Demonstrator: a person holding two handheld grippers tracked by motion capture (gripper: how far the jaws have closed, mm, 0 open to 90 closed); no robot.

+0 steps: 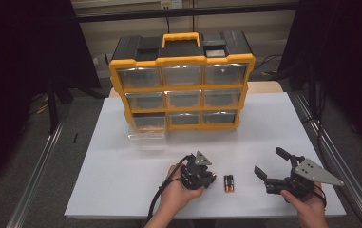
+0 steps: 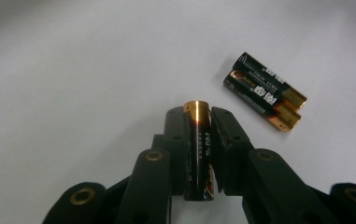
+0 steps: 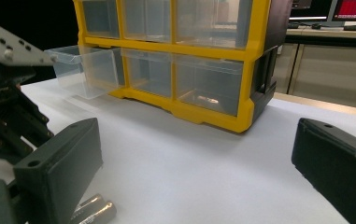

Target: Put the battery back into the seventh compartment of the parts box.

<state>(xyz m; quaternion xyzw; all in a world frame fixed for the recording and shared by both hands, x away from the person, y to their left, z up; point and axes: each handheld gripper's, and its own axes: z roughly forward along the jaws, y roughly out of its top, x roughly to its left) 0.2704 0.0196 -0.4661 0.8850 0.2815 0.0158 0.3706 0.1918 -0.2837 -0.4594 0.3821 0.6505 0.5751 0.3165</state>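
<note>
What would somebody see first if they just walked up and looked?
The big yellow and black drawer cabinet at the far side of the white table stands out first, its bottom-left clear drawer pulled out. Next comes the left gripper, near the front edge, its fingers shut on one AA battery. Two more batteries lie side by side between it and the open right gripper.

- White worktop (image 1: 121, 161) under dim light, over grey floor (image 1: 41, 156).
- Metal rails (image 1: 36, 175) flank it.
- Black curtains (image 1: 22, 57) hang either side.
</note>
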